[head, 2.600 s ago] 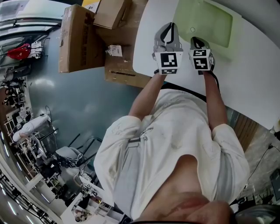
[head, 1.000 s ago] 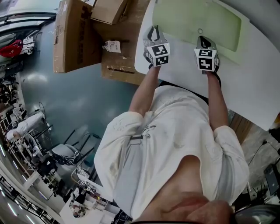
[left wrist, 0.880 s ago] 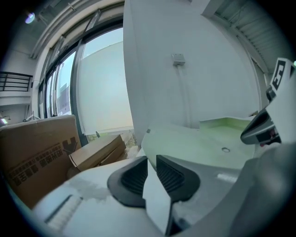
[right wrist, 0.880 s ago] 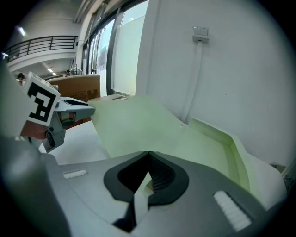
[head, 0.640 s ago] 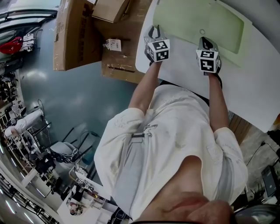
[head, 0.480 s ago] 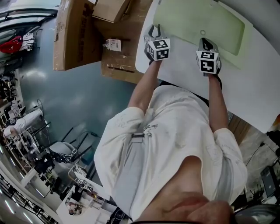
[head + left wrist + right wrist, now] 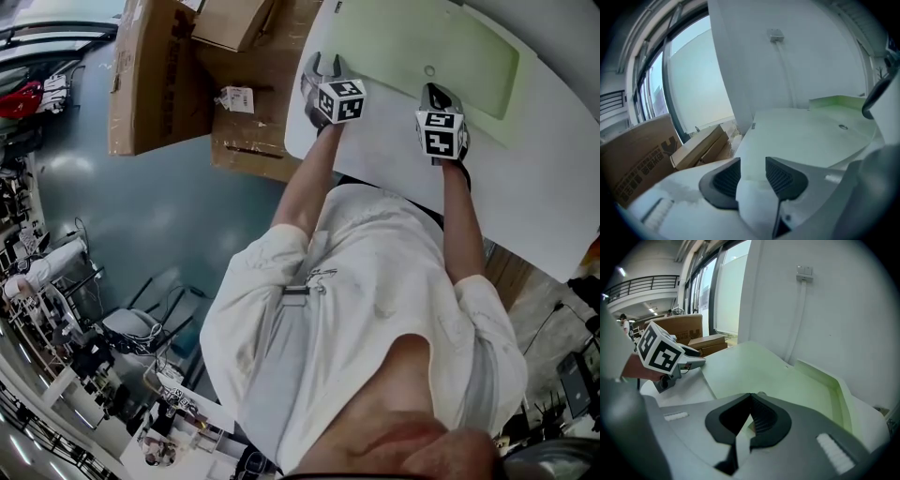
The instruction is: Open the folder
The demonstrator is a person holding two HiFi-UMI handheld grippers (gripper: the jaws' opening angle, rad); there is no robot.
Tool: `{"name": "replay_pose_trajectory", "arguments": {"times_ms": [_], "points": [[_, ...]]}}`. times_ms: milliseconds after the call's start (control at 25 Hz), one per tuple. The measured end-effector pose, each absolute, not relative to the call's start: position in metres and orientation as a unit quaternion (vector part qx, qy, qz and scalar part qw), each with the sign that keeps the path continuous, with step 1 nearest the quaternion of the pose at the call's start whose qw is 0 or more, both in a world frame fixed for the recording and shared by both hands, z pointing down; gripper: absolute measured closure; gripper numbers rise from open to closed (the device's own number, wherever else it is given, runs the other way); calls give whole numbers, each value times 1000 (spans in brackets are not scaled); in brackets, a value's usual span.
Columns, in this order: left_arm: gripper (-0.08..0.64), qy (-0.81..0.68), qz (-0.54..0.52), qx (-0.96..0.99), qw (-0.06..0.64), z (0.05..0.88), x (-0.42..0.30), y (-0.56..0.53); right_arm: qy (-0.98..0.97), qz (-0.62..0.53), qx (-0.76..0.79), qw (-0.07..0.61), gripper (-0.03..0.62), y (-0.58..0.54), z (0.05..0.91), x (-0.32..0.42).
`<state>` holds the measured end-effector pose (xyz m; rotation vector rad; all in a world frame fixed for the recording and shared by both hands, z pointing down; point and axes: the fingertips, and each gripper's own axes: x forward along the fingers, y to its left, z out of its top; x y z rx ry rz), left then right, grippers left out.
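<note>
The big white table (image 7: 553,187) is smooth and flat, and brown cardboard boxes (image 7: 155,80) sit on the floor beside it. A thin, pale green folder (image 7: 422,37), shaped like a rectangle, lies flat on the table with a little round snap (image 7: 429,70) near its front edge. The left gripper (image 7: 753,174) has its ridged black pads a little apart by the folder's left corner, and the right gripper (image 7: 751,401) is pinched tight on the folder's front edge.

The head view looks steeply down from high above, while both gripper views skim low and close over the surface (image 7: 548,183), all sharing the folder (image 7: 403,37).
</note>
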<state>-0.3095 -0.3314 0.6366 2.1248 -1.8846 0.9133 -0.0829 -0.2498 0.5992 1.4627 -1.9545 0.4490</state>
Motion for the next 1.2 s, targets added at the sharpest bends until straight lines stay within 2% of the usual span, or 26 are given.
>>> {"name": "replay_pose_trajectory", "arguments": {"times_ms": [200,400,520,680,920,1200], "points": [[395,-596,347,722,47,642,-293,-338,-746,165,554,330,591,-250,600,-83],[395,-562,371,737,62,653,-282,-342,-746,170,551,332,591,-249,600,-84],[398,-554,359,745,93,657,-277,-344,-746,171,550,334,590,-249,601,-83],[442,-542,354,752,123,659,-272,-342,-749,170,547,334,591,-250,600,-83],[558,-521,360,759,148,667,-262,-339,-747,185,543,335,591,-250,604,-84],[560,-497,366,761,200,669,-260,-338,-748,180,542,338,591,-250,603,-85]]}}
